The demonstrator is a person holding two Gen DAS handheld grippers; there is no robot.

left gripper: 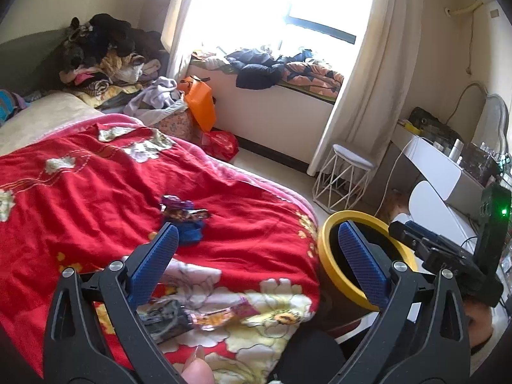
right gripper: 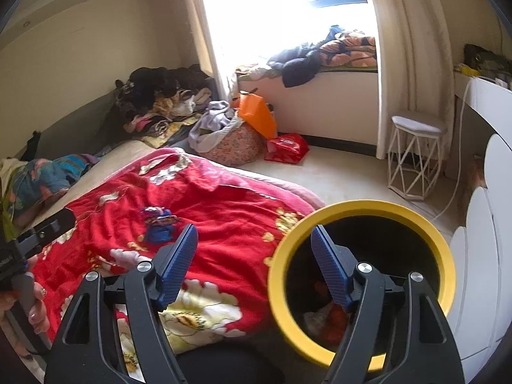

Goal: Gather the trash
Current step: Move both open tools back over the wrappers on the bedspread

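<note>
Right hand-held gripper (right gripper: 252, 256) hangs spread wide and empty over the yellow-rimmed bin (right gripper: 444, 256); left hand-held gripper (left gripper: 256, 249) gapes empty near wrappers (left gripper: 185, 214) on the bed (left gripper: 96, 192).

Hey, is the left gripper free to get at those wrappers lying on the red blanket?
Probably yes. The left gripper is open and holds nothing, and the wrappers lie uncovered on the red blanket just ahead of its fingers, with nothing between.

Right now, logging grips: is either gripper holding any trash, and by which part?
Nothing is held. The left gripper and right gripper both stand open and empty; wrappers lie on the red blanket.
</note>
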